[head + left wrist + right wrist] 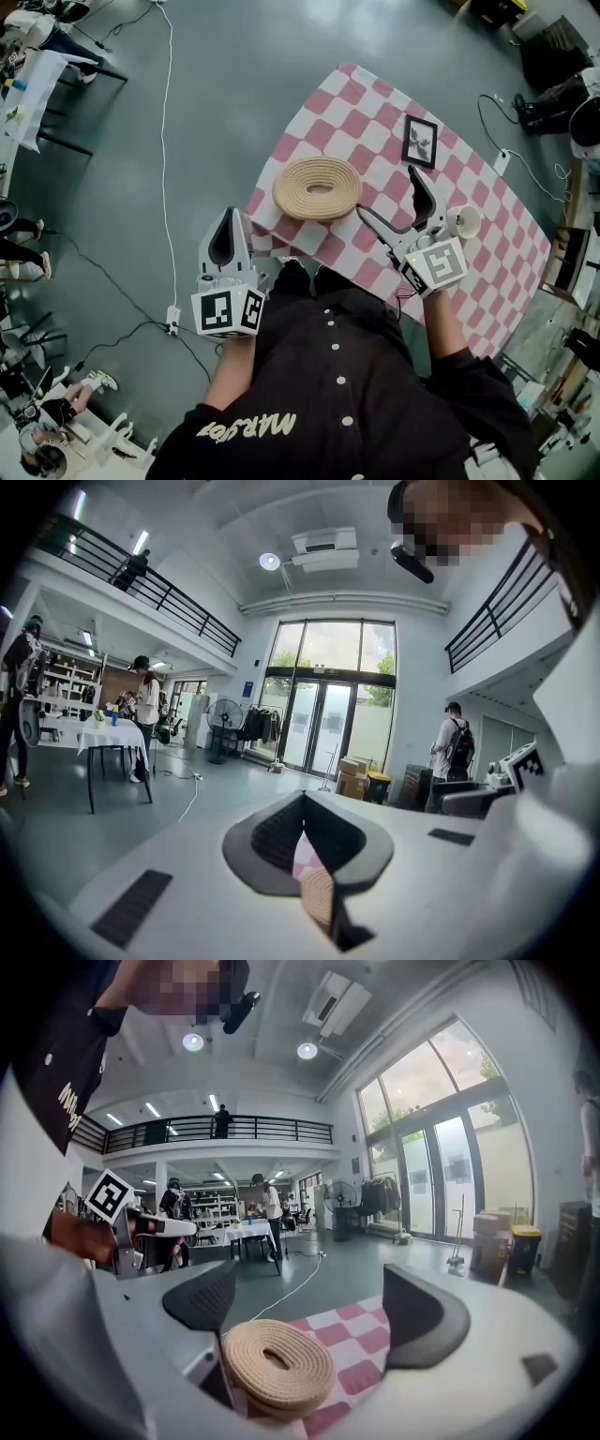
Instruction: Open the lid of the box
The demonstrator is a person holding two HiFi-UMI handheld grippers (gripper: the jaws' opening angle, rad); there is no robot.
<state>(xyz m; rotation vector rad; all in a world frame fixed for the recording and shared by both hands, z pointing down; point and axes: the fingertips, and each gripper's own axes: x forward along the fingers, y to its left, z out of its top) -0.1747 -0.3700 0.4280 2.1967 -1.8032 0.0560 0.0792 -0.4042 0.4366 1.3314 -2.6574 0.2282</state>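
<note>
Presently, you are holding the right gripper (387,194) with its jaws spread wide and gripping nothing, just beside the round beige coiled-rope box (317,187). That box is resting on the pink-and-white checked surface (469,216), near its left edge. Seen in the right gripper view, the box (279,1368) is sitting low between the jaws, closer to the left-hand one. Your left gripper (229,221) is hovering off the surface's edge, over the grey floor (141,141), its jaws pressed together and empty. A small black-framed picture (420,141) is lying beyond the box.
</note>
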